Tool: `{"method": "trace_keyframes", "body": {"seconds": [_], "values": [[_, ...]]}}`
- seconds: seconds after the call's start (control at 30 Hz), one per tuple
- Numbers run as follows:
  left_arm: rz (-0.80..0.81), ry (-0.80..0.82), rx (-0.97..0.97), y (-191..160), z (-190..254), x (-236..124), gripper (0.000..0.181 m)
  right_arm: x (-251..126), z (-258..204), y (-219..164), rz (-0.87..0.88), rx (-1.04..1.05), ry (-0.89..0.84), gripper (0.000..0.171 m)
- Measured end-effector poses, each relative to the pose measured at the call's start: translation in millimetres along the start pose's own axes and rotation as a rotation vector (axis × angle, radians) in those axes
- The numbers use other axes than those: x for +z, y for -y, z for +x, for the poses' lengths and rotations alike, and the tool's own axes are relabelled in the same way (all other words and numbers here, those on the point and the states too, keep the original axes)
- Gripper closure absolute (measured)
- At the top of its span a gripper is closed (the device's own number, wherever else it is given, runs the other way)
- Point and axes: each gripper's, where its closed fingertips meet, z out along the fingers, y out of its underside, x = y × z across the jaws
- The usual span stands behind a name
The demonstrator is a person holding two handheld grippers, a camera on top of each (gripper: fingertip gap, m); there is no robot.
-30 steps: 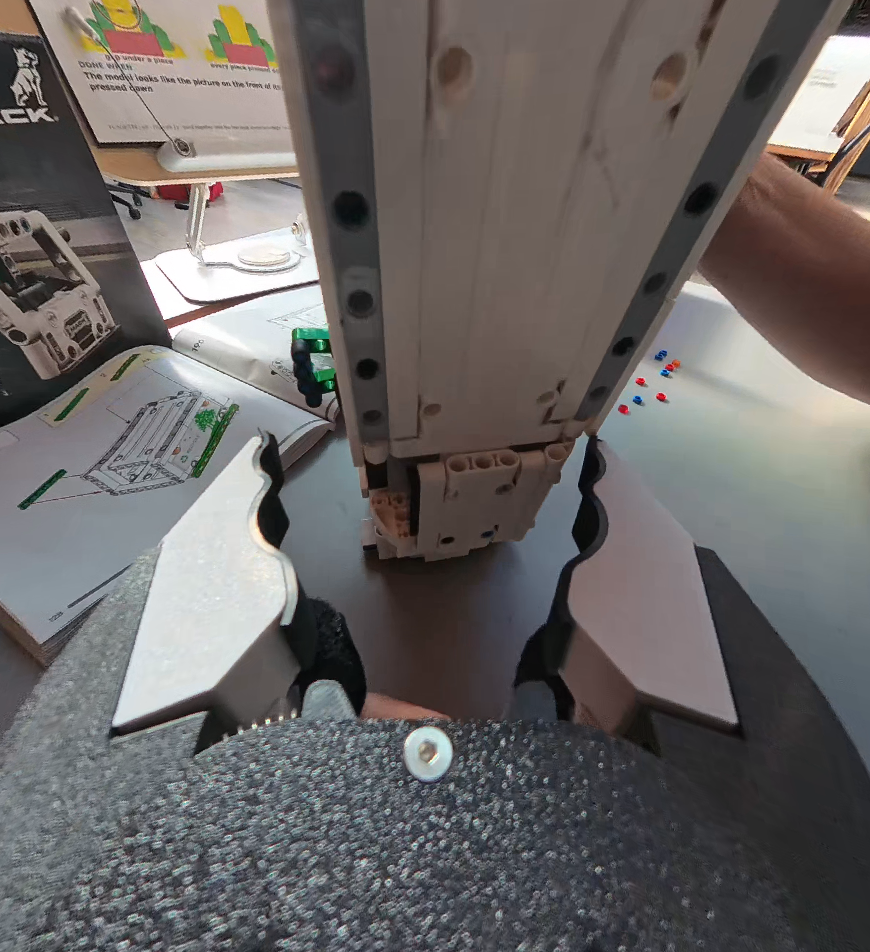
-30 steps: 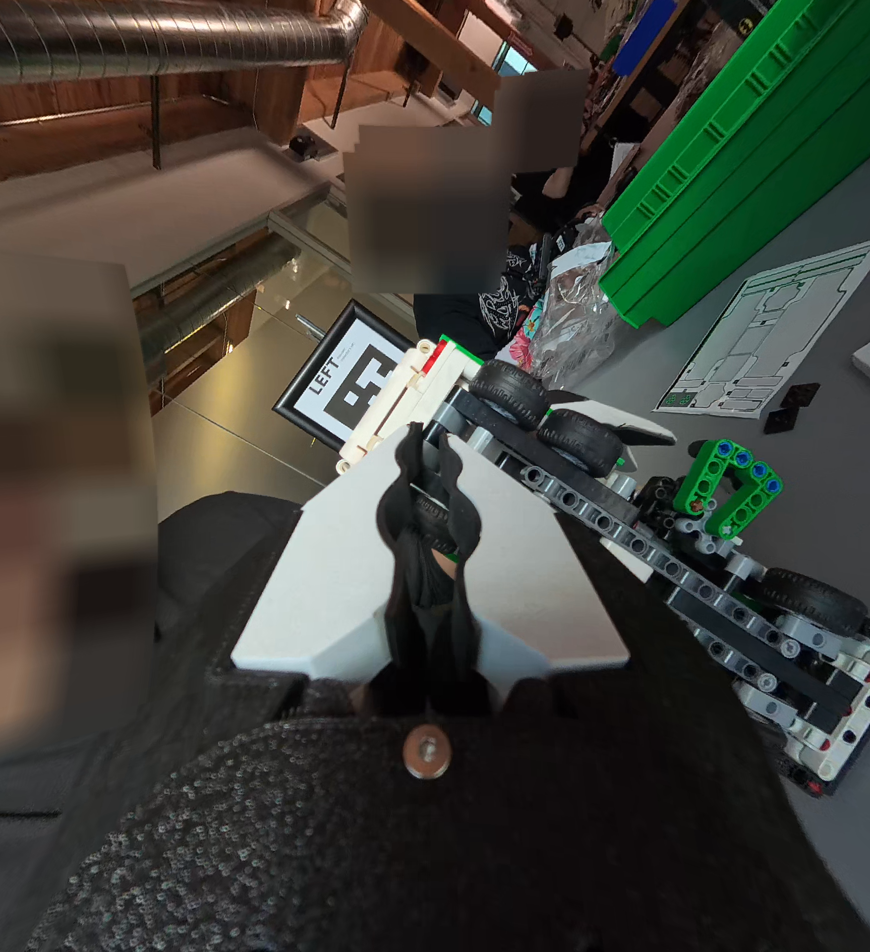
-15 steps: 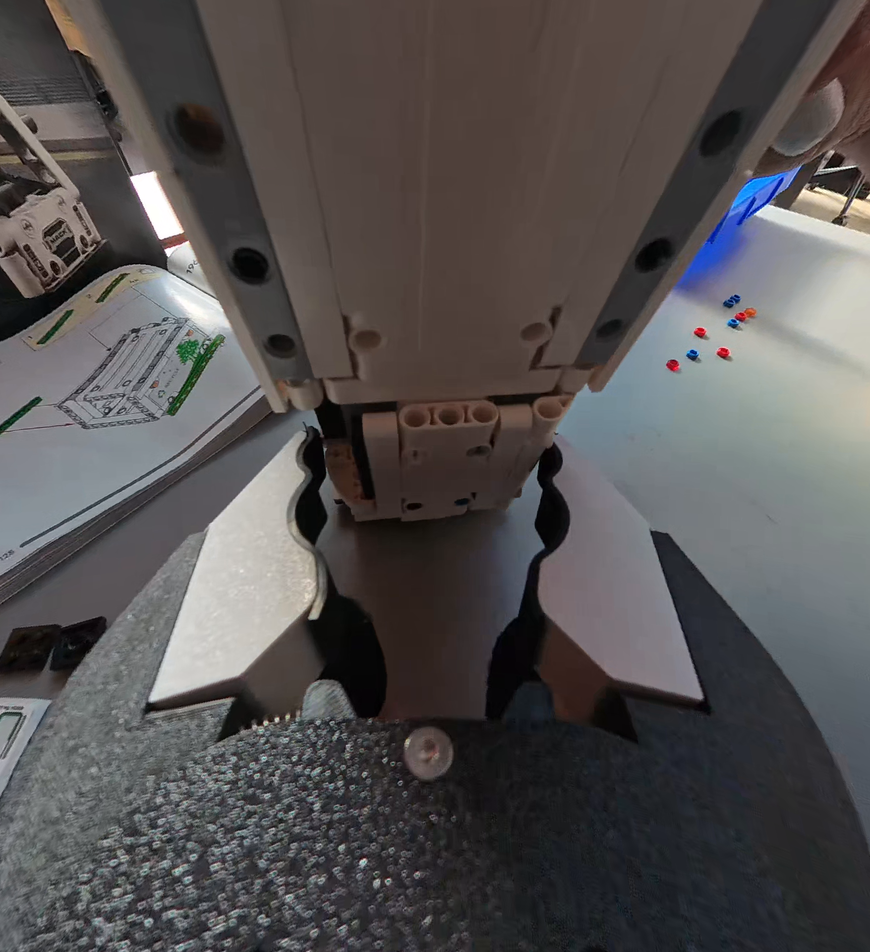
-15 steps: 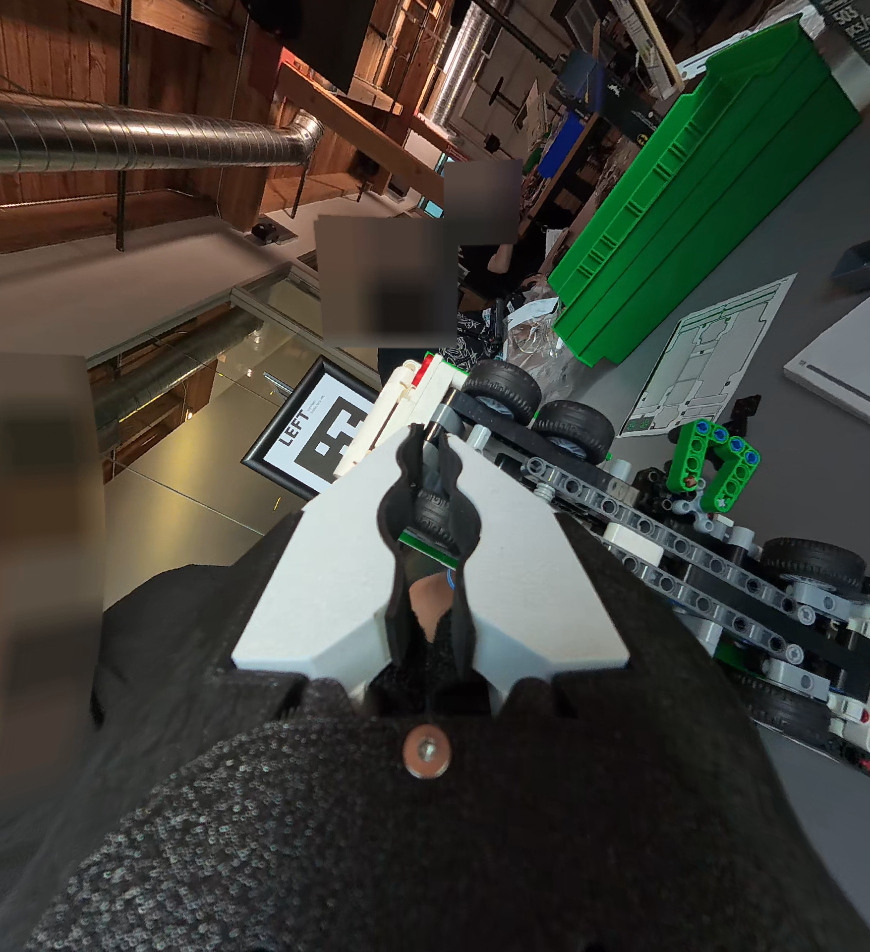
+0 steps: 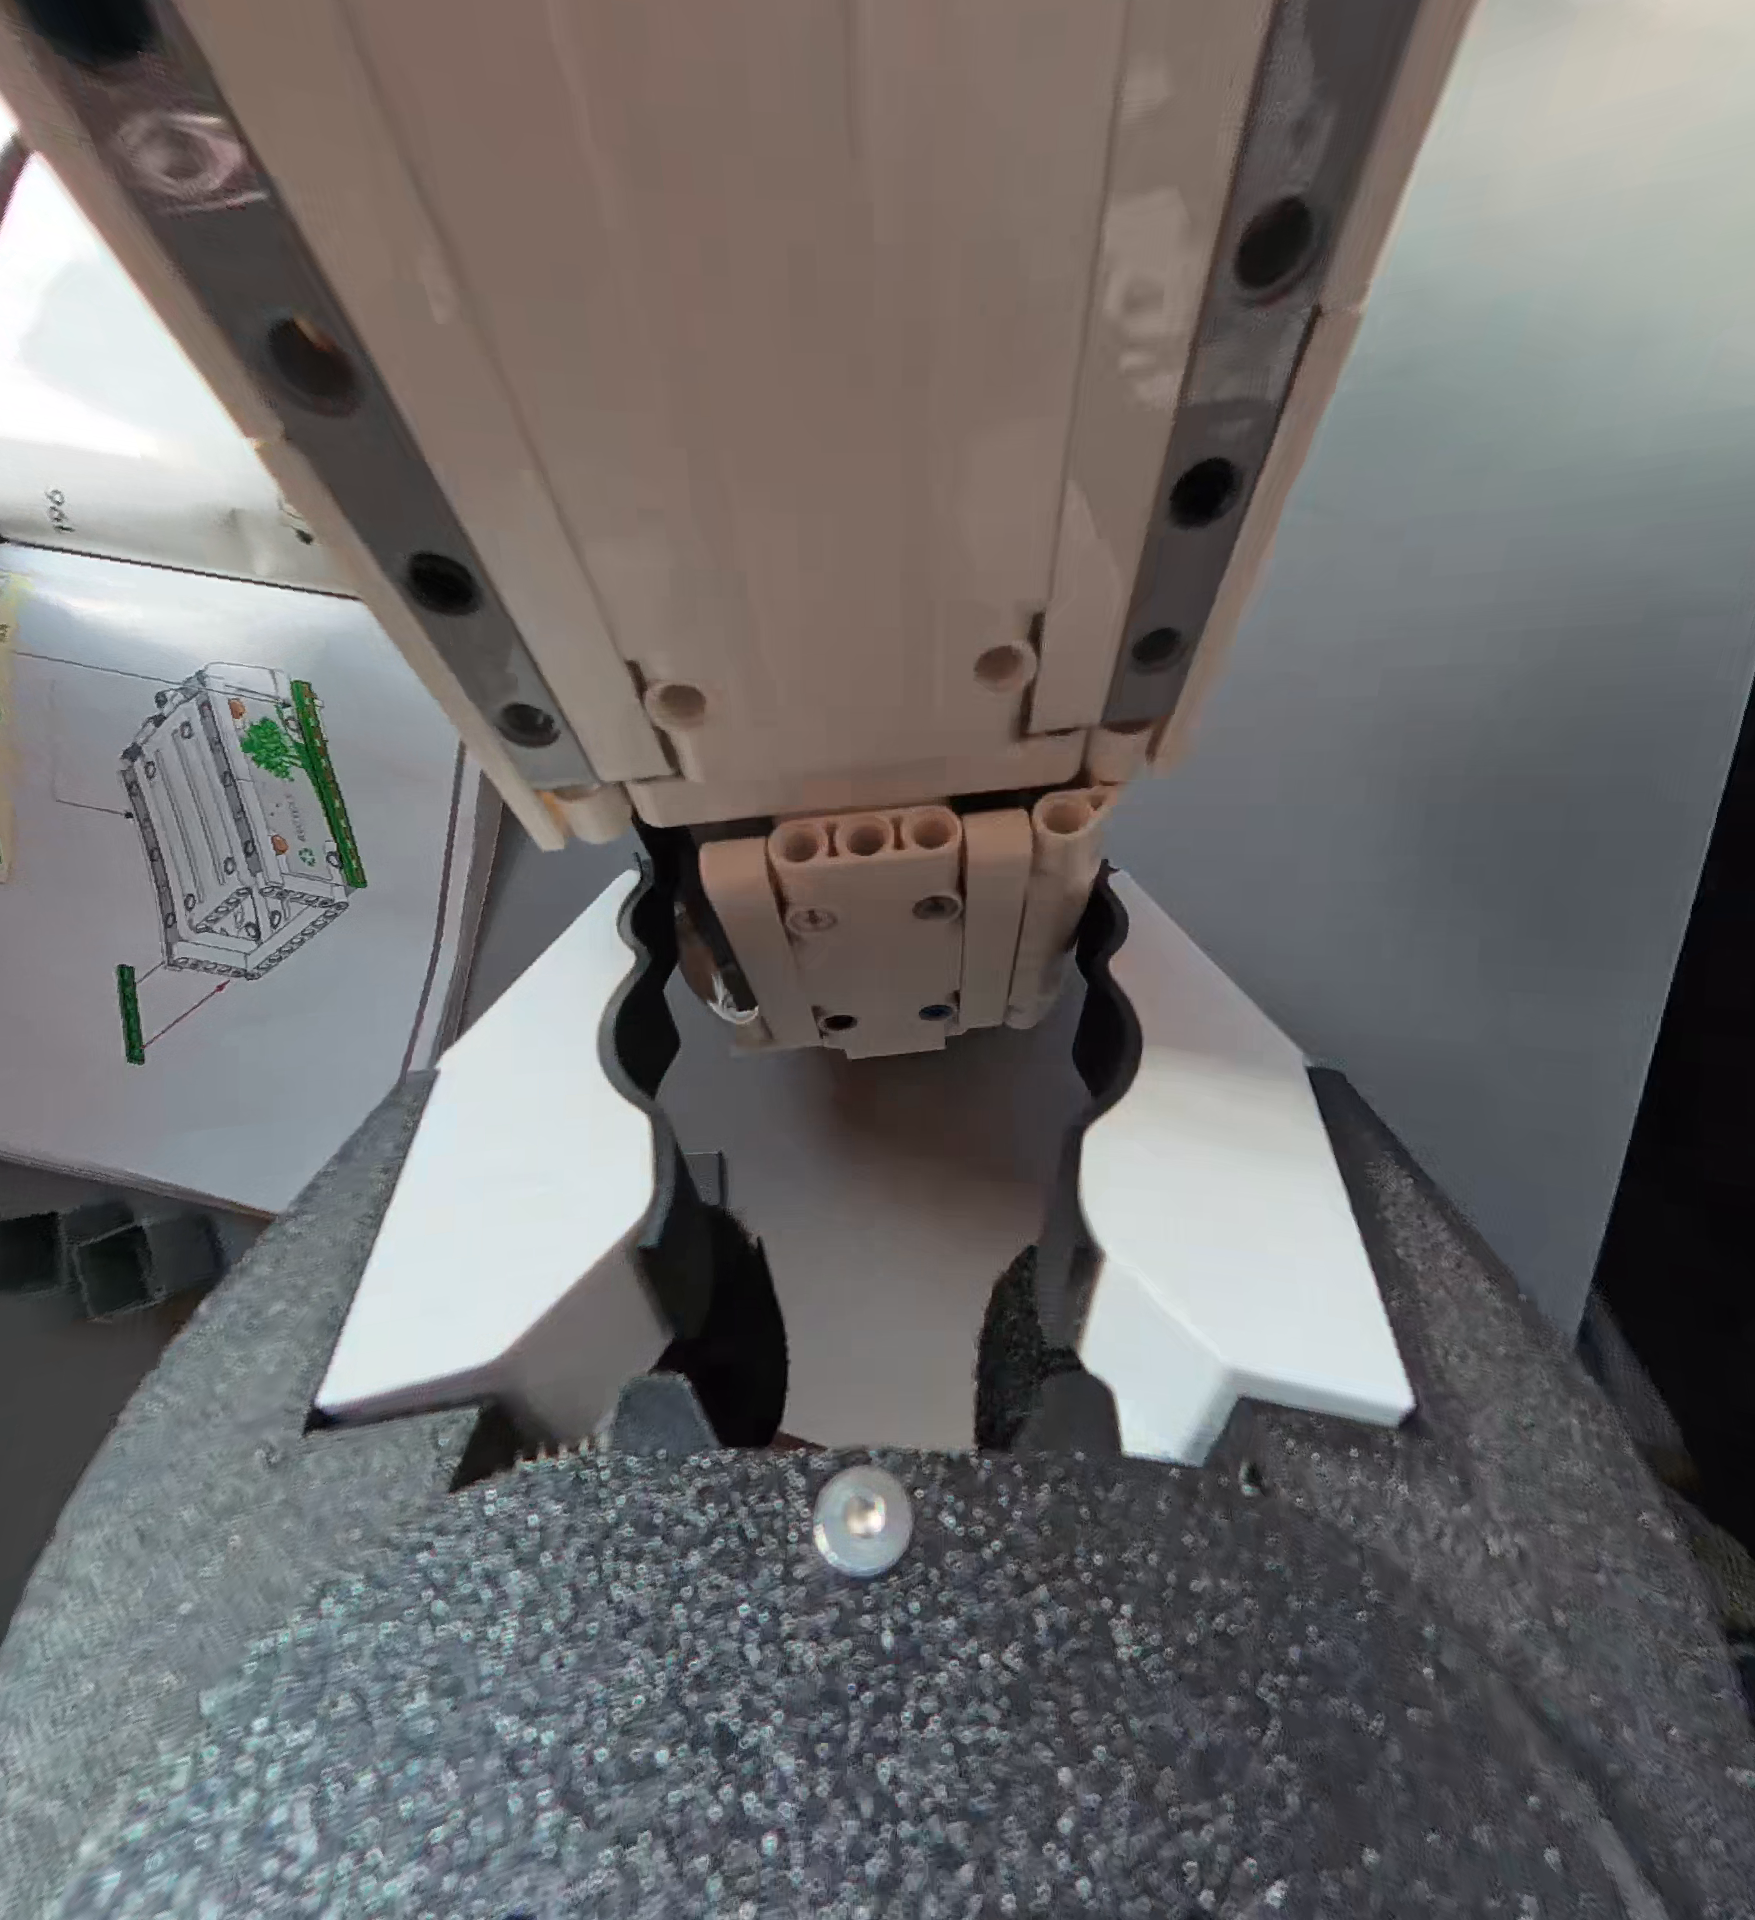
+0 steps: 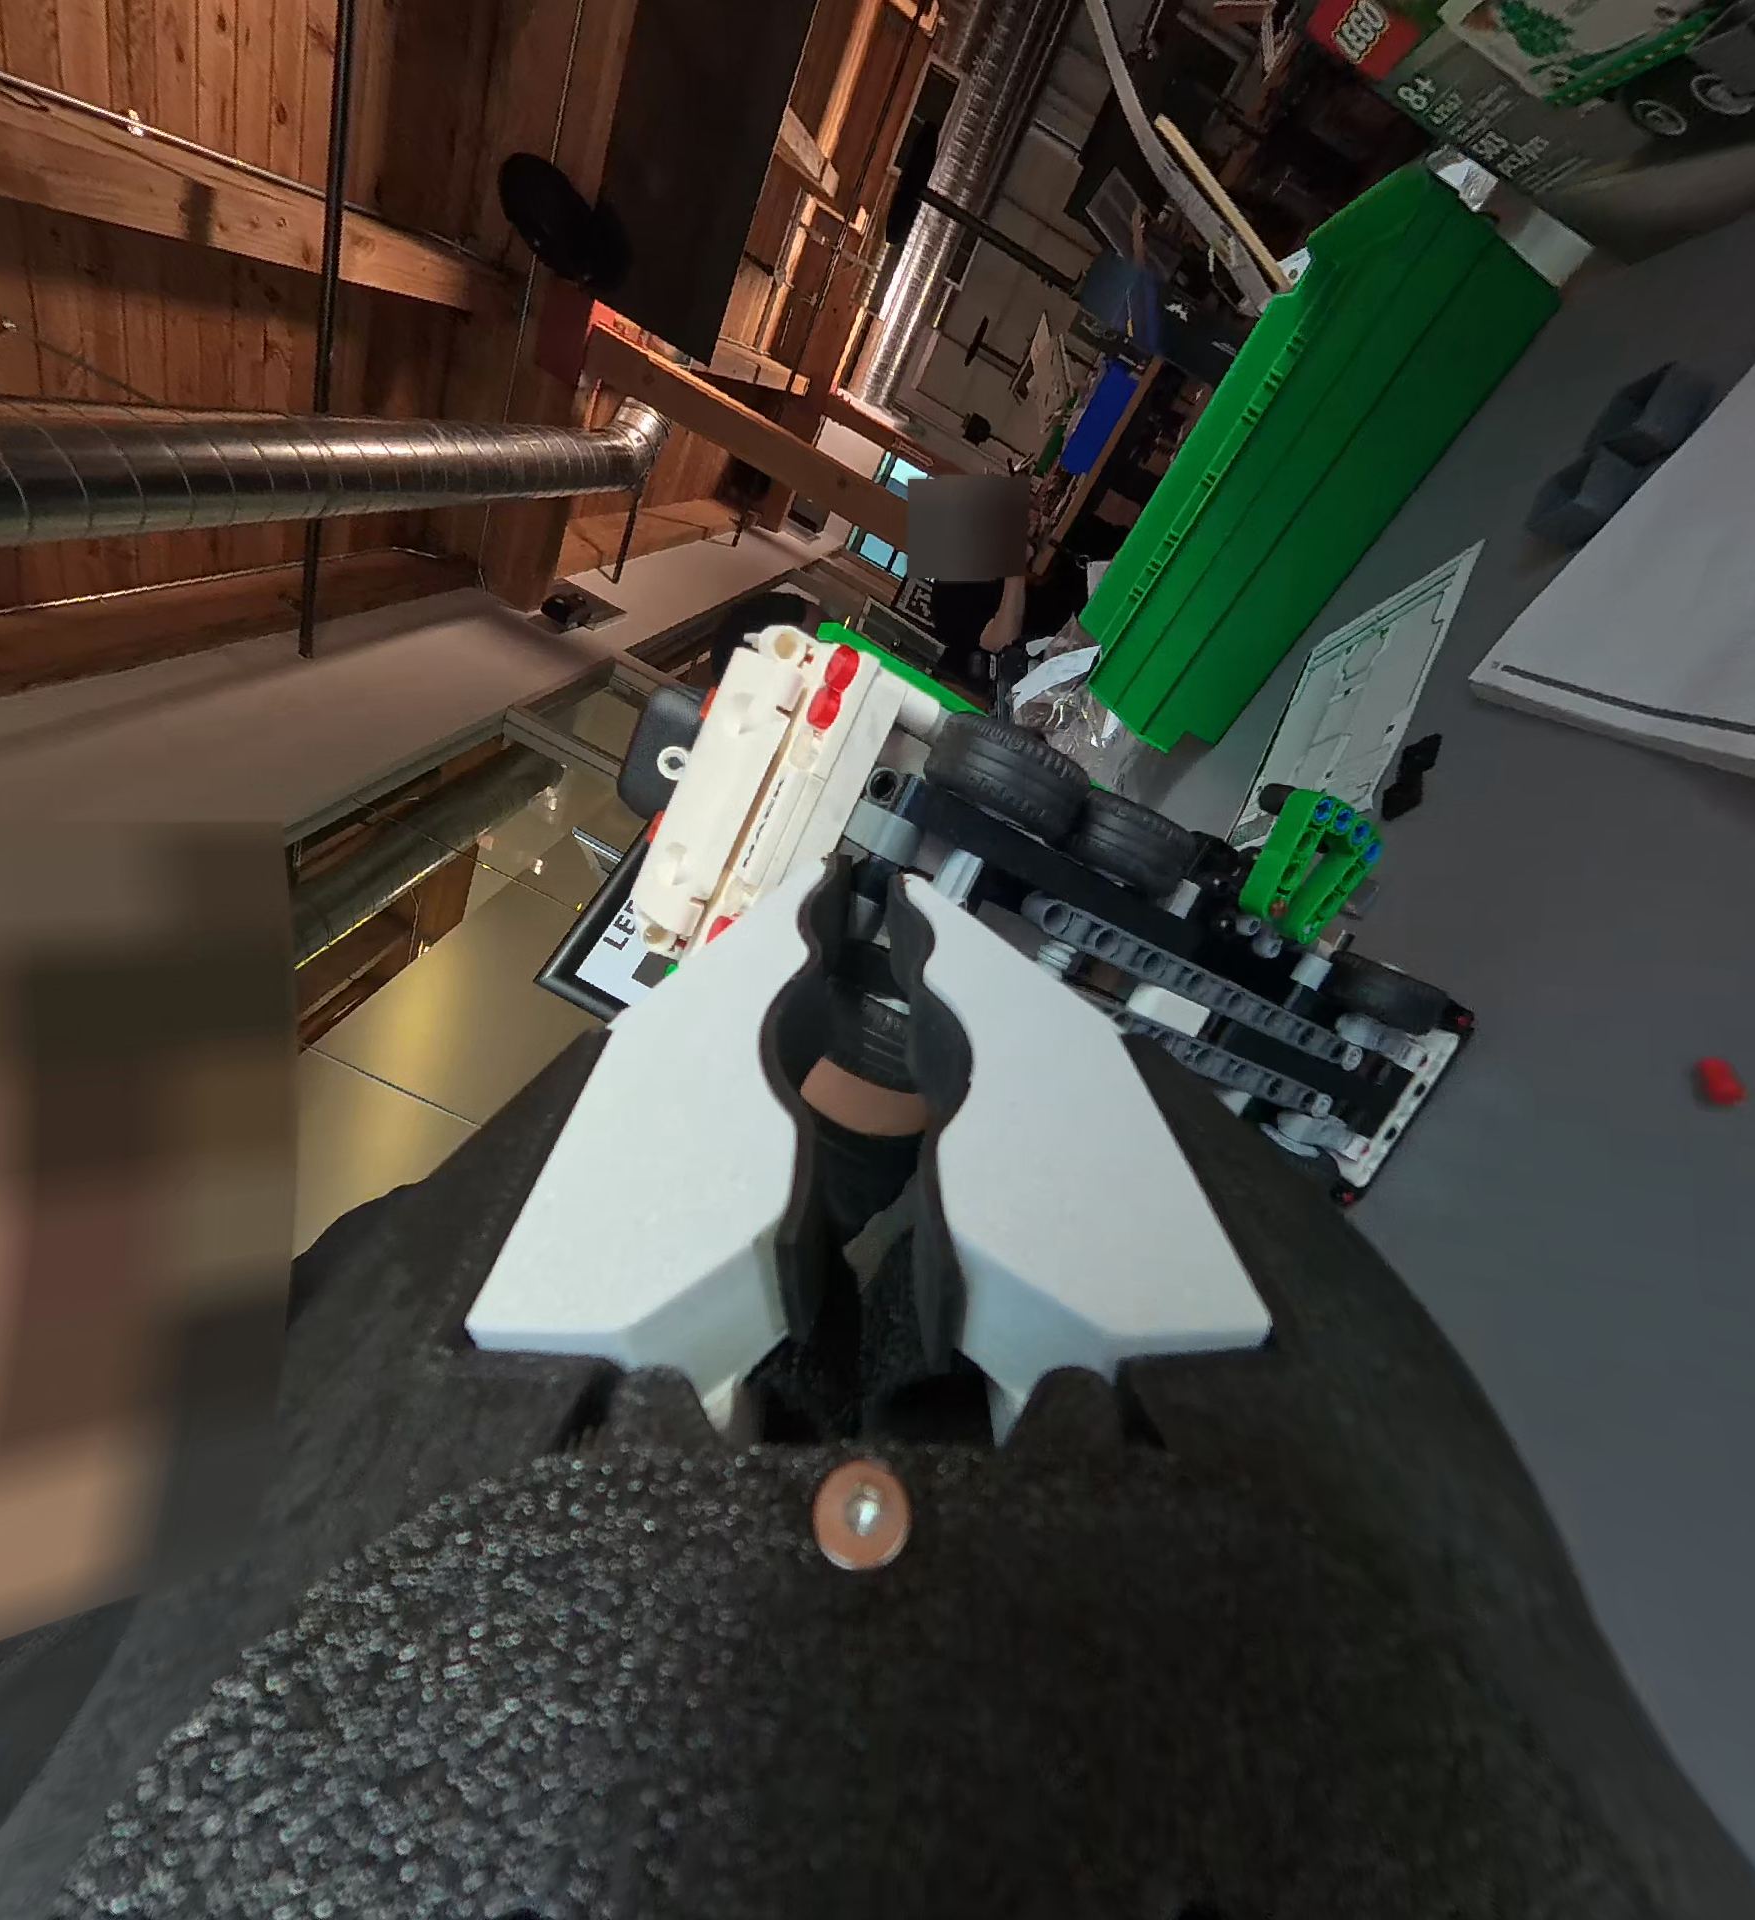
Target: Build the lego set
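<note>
Between the spread left tongs (image 5: 873, 935), not yet pinched: lower end of a white-and-grey brick-built truck body (image 5: 811, 395), standing upright on the grey tabletop (image 5: 1538, 727). Left of that body, open white instruction booklet (image 5: 198, 831) lying flat. Right tongs (image 6: 868, 894) nearly closed on a dark part of the body's wheeled underside; exact grip hard to tell.

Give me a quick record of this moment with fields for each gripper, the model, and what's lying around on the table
left gripper: jaws open, either side of the white block at the model's end
right gripper: jaws shut on the truck chassis
lego truck: on its side, wheels showing, white cab raised off the table
instruction booklet: open, left of the model
green bin: beyond the truck
red piece: loose on the grey table
</note>
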Motion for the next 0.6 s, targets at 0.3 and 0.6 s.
{"method": "trace_keyframes", "body": {"seconds": [0.3,0.6], "values": [[-0.296,-0.144,0.142,22,13,18,0.105,-79,38,-33,-0.022,-0.074,-0.304,0.163],[-0.559,-0.145,0.207,4,-1,29,0.105,-92,111,-46,-0.096,-0.123,-0.623,0.171]]}}
